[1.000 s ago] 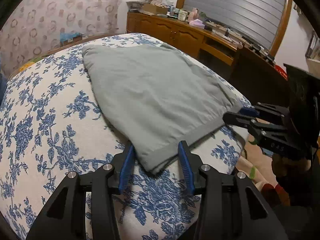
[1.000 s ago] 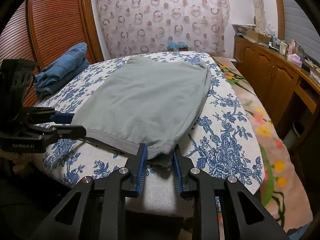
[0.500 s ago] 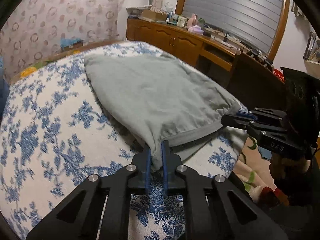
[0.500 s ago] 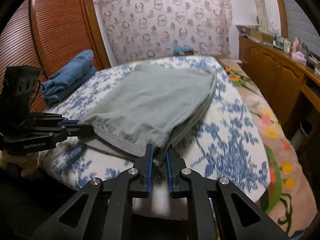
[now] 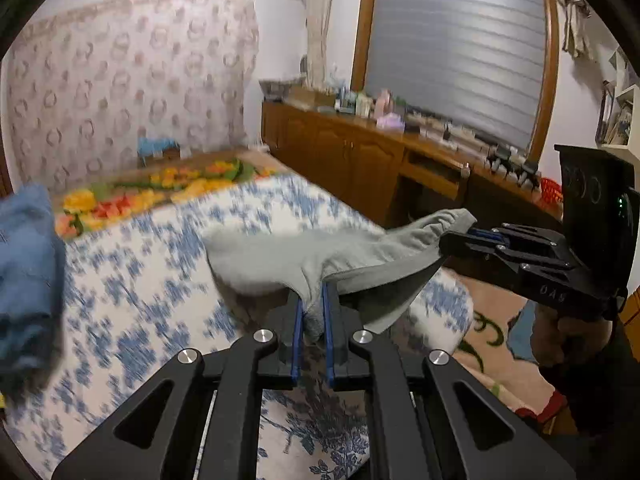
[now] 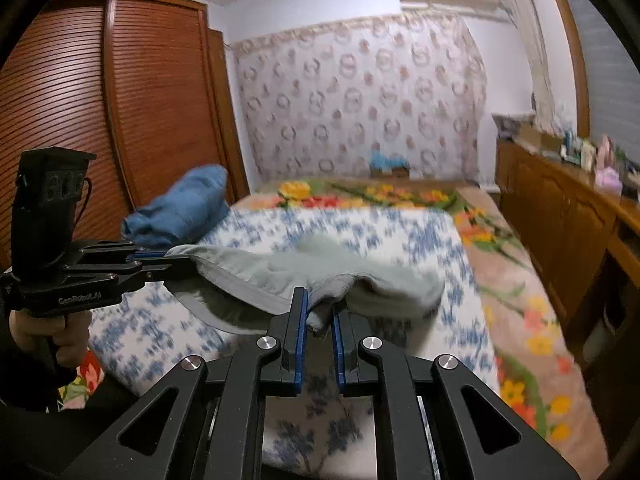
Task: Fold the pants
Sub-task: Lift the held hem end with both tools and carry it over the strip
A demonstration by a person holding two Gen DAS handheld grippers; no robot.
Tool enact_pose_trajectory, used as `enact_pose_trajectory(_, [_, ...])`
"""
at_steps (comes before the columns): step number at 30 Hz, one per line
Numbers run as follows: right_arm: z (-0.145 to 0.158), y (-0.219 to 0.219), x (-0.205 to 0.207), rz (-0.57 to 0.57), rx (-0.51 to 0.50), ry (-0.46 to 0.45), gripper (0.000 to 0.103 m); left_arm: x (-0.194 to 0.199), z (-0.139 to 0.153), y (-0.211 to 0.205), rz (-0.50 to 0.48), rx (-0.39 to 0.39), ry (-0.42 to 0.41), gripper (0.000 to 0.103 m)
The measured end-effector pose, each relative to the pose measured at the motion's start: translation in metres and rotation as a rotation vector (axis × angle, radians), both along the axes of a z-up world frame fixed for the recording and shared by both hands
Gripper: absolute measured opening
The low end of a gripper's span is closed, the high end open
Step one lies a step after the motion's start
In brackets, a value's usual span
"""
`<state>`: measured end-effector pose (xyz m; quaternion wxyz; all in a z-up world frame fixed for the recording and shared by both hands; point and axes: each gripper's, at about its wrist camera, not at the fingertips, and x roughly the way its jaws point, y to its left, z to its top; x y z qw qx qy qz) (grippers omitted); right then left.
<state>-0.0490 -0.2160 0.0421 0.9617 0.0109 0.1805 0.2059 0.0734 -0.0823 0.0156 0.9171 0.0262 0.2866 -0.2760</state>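
While both black 2-finger tools clamp its near hem, the pale grey-green cotton pants [image 5: 280, 258] hang lifted off the bed [image 5: 152, 280], which wears a white cover printed with blue flowers. In the left wrist view the left tool [image 5: 311, 312] has its blue-padded fingers [image 5: 297, 320] pressed onto a bunched corner of the fabric, the jaws nearly together with cloth squeezed between them; they have just been closing onto it. From that corner the hem stretches taut to the right, up to the right tool [image 5: 464, 236], which pinches the other corner and is held by a person's hand [image 5: 560, 332] below its black body.

In the right wrist view the right tool [image 6: 319, 316] likewise grips a wad of the same pants [image 6: 360, 276], jaws drawn close on the cloth after just closing. At the left of that view the left tool [image 6: 176, 258] bites the far end of the hem, with a hand [image 6: 52, 332] wrapped round its handle. The rest of the garment trails away over the bed [image 6: 420, 236], blurred.

A crumpled blue denim garment [image 6: 184, 208] lies on the bed's far left side, well apart from the pants. A long brown wooden cabinet [image 5: 360, 160] cluttered with small items runs along the right wall.
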Motion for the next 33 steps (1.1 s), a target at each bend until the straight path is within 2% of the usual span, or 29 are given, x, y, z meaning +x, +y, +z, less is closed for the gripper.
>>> enact_pose_trajectory(6, [0.036, 0.011, -0.011, 0.031, -0.011, -0.103, 0.011, -0.013, 0.045, 0.017, 0.027, -0.034, -0.112, 0.009])
enact_pose_trajectory(13, [0.060, 0.030, 0.000, 0.084, -0.034, -0.177, 0.011, -0.007, 0.072, 0.038, 0.082, -0.038, -0.176, 0.009])
enact_pose_trajectory(20, [0.077, 0.047, 0.085, 0.107, -0.088, -0.184, 0.011, 0.053, 0.086, 0.053, 0.193, 0.024, -0.205, 0.009])
enact_pose_trajectory(23, [0.094, 0.054, 0.123, 0.107, -0.071, -0.197, 0.011, 0.080, 0.102, 0.059, 0.246, 0.045, -0.232, 0.009])
enact_pose_trajectory(27, [0.107, 0.065, 0.157, 0.091, -0.049, -0.226, 0.011, 0.095, 0.121, 0.067, 0.292, 0.062, -0.272, 0.009])
enact_pose_trajectory(29, [0.097, 0.071, 0.158, 0.091, -0.054, -0.254, 0.011, 0.092, 0.118, 0.071, 0.289, 0.049, -0.265, 0.009])
enact_pose_trajectory(31, [0.076, 0.074, 0.156, 0.104, -0.054, -0.233, 0.011, 0.087, 0.106, 0.070, 0.294, 0.069, -0.252, 0.009])
enact_pose_trajectory(33, [0.051, 0.076, 0.156, 0.116, -0.067, -0.200, 0.011, 0.081, 0.081, 0.069, 0.292, 0.095, -0.218, 0.009])
